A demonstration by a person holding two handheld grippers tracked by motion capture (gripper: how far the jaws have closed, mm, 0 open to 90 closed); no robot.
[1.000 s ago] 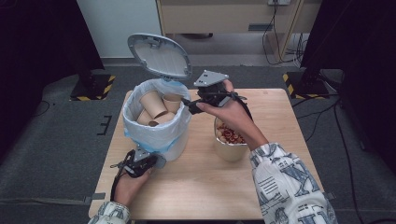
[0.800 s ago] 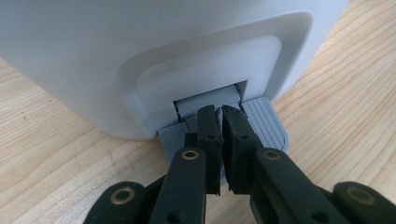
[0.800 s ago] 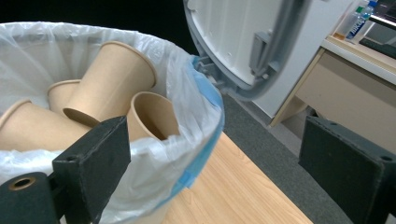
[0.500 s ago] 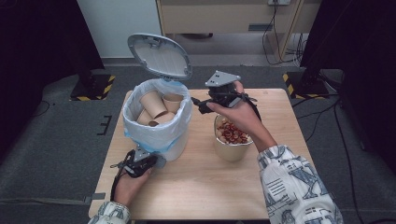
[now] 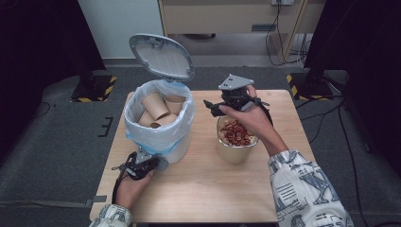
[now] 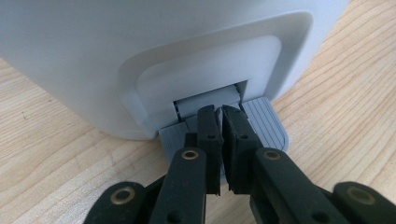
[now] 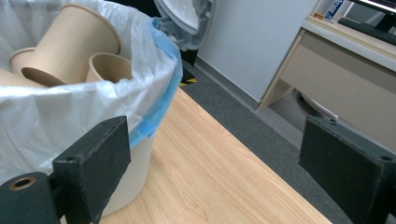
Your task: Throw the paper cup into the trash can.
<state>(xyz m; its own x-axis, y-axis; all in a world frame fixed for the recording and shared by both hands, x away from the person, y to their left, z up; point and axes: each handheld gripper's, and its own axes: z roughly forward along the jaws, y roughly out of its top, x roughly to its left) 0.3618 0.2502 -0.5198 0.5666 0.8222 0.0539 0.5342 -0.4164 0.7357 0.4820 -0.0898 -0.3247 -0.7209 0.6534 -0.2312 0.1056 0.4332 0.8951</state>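
A white pedal bin with a blue-edged liner stands on the left of the wooden table, its grey lid raised. Several brown paper cups lie inside. My left gripper is shut at the bin's foot, and its tips rest on the grey pedal with nothing between them. My right gripper is open and empty, held above a paper bowl of red pieces and pointing toward the bin. In the right gripper view the liner and cups lie ahead on the left.
The bowl stands just right of the bin. Bare wood spreads along the table's front and right side. Behind the table are a wooden cabinet, cables and dark stands with yellow-black bases.
My right gripper has moved to the right, away from the bin's rim, and a little lower over the bowl. The left gripper and the raised lid have not moved.
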